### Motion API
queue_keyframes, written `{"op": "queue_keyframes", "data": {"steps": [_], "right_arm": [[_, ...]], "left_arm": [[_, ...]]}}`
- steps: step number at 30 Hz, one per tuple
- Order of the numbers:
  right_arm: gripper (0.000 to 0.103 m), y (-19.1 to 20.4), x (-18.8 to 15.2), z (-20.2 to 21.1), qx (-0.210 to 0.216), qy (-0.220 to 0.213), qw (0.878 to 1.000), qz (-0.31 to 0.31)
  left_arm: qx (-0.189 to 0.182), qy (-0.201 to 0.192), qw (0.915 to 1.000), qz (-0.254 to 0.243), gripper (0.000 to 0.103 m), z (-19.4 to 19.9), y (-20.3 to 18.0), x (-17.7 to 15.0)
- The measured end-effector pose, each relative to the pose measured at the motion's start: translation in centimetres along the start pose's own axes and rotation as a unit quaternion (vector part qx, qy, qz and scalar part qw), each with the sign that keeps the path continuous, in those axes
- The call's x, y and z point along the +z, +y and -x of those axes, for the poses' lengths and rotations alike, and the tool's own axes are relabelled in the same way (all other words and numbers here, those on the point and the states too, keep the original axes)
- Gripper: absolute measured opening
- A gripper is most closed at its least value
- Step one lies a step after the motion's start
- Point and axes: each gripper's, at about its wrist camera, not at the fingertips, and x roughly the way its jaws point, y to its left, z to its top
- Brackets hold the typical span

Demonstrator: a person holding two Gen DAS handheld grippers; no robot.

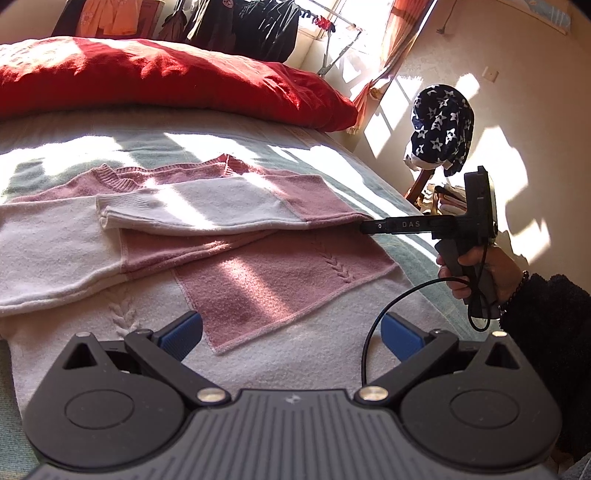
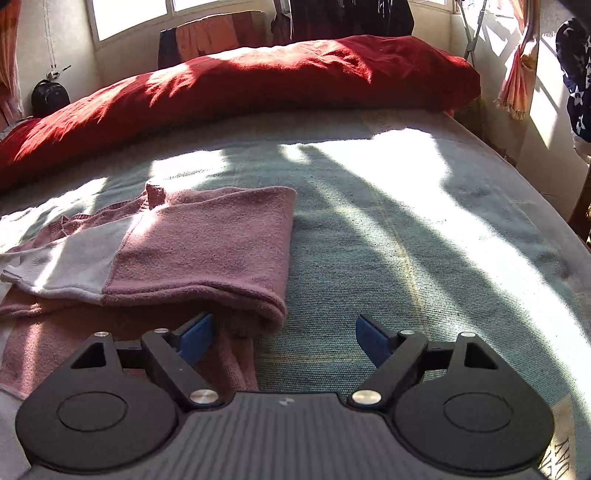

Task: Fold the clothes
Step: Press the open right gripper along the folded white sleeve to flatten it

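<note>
A pink and white knit sweater [image 1: 236, 273] lies flat on the bed, with a sleeve [image 1: 207, 206] folded across its chest. My left gripper [image 1: 291, 338] is open just above the sweater's lower part, its blue pads [image 1: 181, 336] wide apart and holding nothing. In the left wrist view my right gripper [image 1: 366, 226], held by a person's hand [image 1: 461, 273], has its tip at the sweater's right edge. In the right wrist view the right gripper [image 2: 284, 338] is open. The folded pink sleeve edge [image 2: 269, 314] lies just ahead of its jaws, and the pads do not press it.
A long red pillow [image 1: 166, 77] lies across the far end of the pale green bedspread [image 2: 406, 240]. To the right, a star-patterned dark garment [image 1: 443, 129] hangs over a chair by the wall. Dark clothes [image 1: 258, 26] hang behind the bed by the window.
</note>
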Motion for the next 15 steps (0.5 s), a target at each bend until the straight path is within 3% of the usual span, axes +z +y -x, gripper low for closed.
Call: {"op": "queue_keyframes", "data": {"steps": [3, 5, 8, 11, 15], "right_arm": [[0.088, 1.2, -0.7, -1.2, -0.071, 0.011, 0.993, 0.092], [0.089, 1.6, -1.3, -1.0, -0.078, 0.001, 0.99, 0.119], [0.088, 1.4, -0.6, 0.2, -0.079, 0.002, 0.992, 0.094], [0.084, 2.3, 0.4, 2.3, -0.077, -0.034, 0.991, 0.103], [0.067, 3.6, 2.7, 3.3, -0.033, -0.066, 0.994, 0.086]], "left_arm": [[0.003, 0.002, 1.0, -0.002, 0.102, 0.0, 0.0, -0.1], [0.0, 0.0, 1.0, -0.001, 0.102, 0.2, 0.1, -0.1], [0.004, -0.001, 1.0, 0.001, 0.102, 0.3, 0.2, -0.1], [0.007, -0.004, 1.0, 0.002, 0.102, 0.5, 0.2, -0.1], [0.009, -0.006, 0.9999, 0.005, 0.102, 0.6, 0.3, 0.0]]}}
